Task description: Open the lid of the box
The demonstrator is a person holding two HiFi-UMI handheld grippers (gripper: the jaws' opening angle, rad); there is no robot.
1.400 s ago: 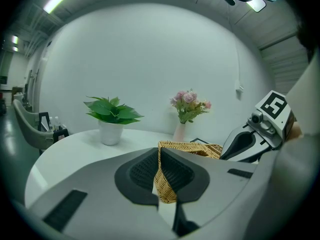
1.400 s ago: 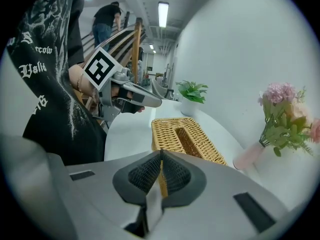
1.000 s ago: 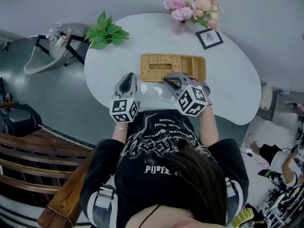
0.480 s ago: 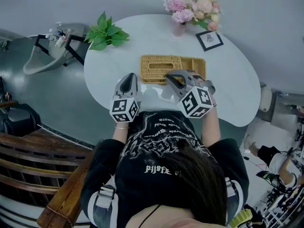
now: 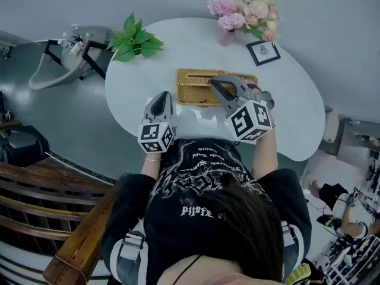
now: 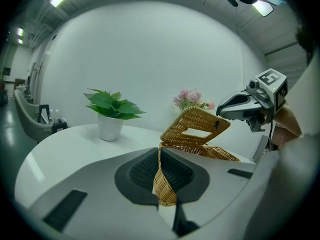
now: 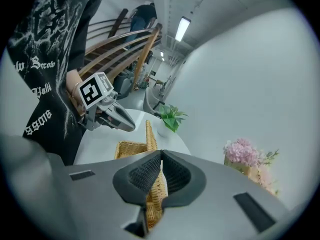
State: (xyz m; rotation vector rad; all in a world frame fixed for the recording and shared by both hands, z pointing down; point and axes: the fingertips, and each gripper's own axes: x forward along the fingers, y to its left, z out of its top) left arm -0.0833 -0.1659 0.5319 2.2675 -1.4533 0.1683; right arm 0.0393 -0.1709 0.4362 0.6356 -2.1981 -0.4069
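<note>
Two pinches, left tool on the wicker box, right tool on its raised lid, could slip and drop it.

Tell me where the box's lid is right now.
In the left gripper view the lid is right of centre, tilted up over the wicker box, its raised edge pinched by the right gripper, flowers behind it.

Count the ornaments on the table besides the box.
3: potted plant far left, vase of flowers at the far edge, framed picture just right of it. None seems hidden.
</note>
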